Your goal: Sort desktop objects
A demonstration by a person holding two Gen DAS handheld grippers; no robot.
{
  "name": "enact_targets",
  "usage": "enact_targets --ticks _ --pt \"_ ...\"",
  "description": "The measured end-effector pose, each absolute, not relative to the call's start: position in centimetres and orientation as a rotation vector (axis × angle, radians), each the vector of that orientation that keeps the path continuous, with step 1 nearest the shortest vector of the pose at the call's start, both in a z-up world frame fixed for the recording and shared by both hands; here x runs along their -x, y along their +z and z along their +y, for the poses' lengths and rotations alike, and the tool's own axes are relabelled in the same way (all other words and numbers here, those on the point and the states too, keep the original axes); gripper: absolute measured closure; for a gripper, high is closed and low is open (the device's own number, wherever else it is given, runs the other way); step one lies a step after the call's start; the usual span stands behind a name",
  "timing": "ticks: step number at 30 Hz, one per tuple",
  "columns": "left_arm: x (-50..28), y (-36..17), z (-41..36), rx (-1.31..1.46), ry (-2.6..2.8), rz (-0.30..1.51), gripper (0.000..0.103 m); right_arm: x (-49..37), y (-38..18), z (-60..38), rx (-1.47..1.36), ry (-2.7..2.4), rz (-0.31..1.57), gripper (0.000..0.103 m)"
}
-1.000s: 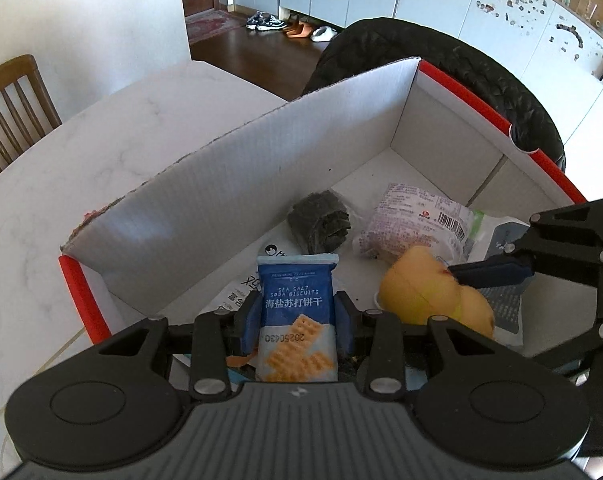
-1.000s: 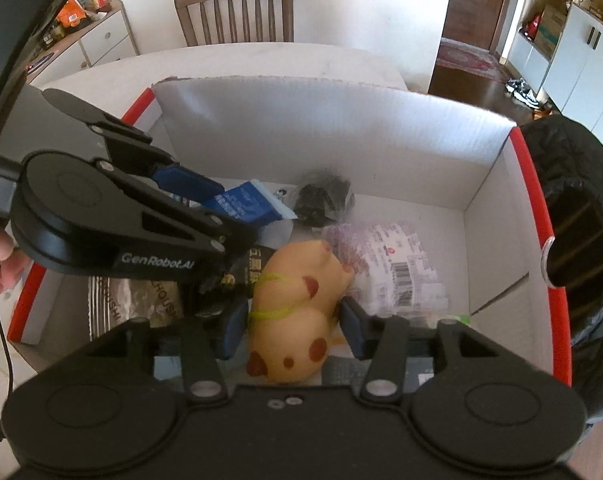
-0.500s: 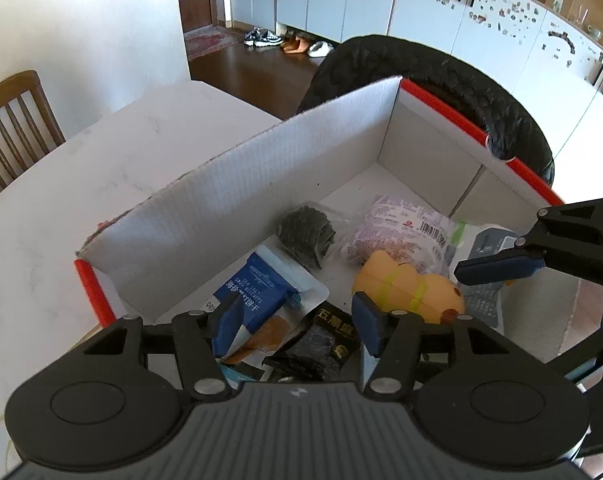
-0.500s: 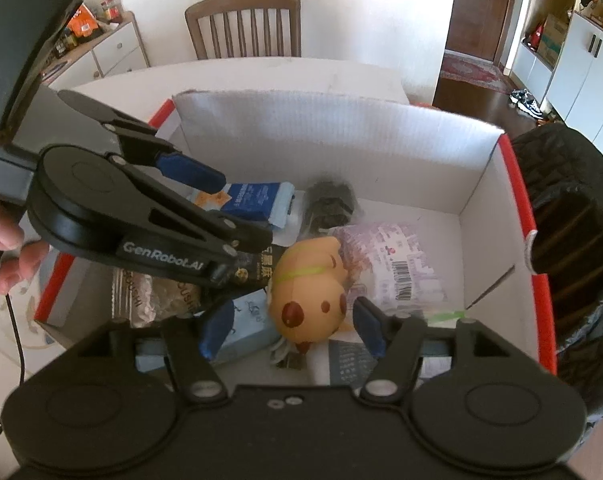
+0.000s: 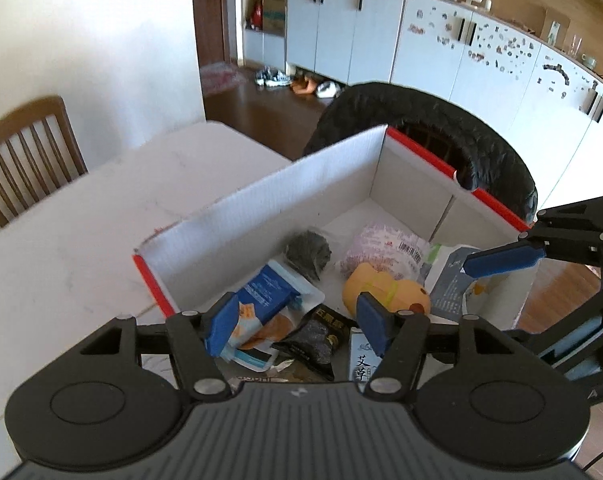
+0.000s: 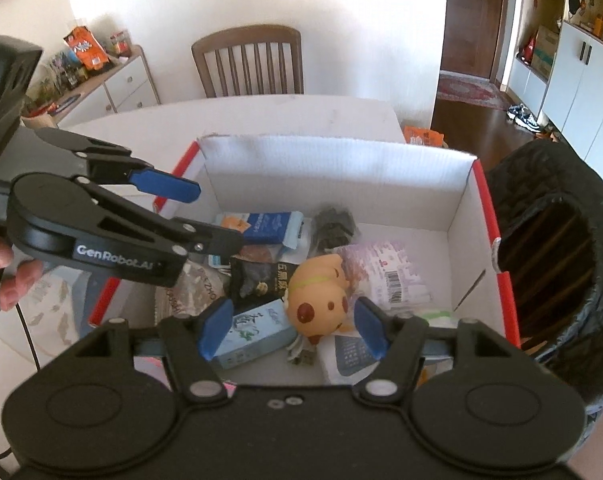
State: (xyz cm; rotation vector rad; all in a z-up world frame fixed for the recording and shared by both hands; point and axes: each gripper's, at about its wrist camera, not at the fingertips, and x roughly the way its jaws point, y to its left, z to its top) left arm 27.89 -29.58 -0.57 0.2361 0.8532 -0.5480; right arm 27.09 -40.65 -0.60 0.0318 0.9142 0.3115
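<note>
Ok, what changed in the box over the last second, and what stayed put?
Both grippers let go and lifted away. The left gripper, jaws just opening, dropped the blue biscuit packet, which now lies flat. The right gripper, also just opening, released the yellow dog toy, now lying free. The cardboard box and pink barcode packet stayed.

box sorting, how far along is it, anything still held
Done: the biscuit pack, toy, black snack bag and other packets lie inside the box. In hand: nothing. The left gripper and right gripper have just been opening, and their jaws are empty. Left: the table in view shows nothing more to sort.
</note>
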Motion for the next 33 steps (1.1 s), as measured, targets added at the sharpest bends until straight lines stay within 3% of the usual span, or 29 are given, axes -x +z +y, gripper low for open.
enact_targets --ticks 16,25,28,33 --pt "-22.7 2.5 -27.8 -0.218 -0.528 0.758 0.032 -23.9 0.8 -40.9 -0.069 0.297 0.831 0.026" --pt "-20.6 2.6 -26.2 -0.197 -0.501 0.742 0.016 -22.3 0.5 -40.9 -0.089 0.237 0.789 0.024" --pt "-19.7 2.6 -25.9 -0.209 -0.499 0.73 0.002 -21.7 0.4 -41.0 -0.104 0.215 0.773 0.024" --pt "-18.1 2.7 -25.4 -0.212 -0.497 0.716 0.0 -20.6 0.4 -40.9 -0.122 0.187 0.747 0.023"
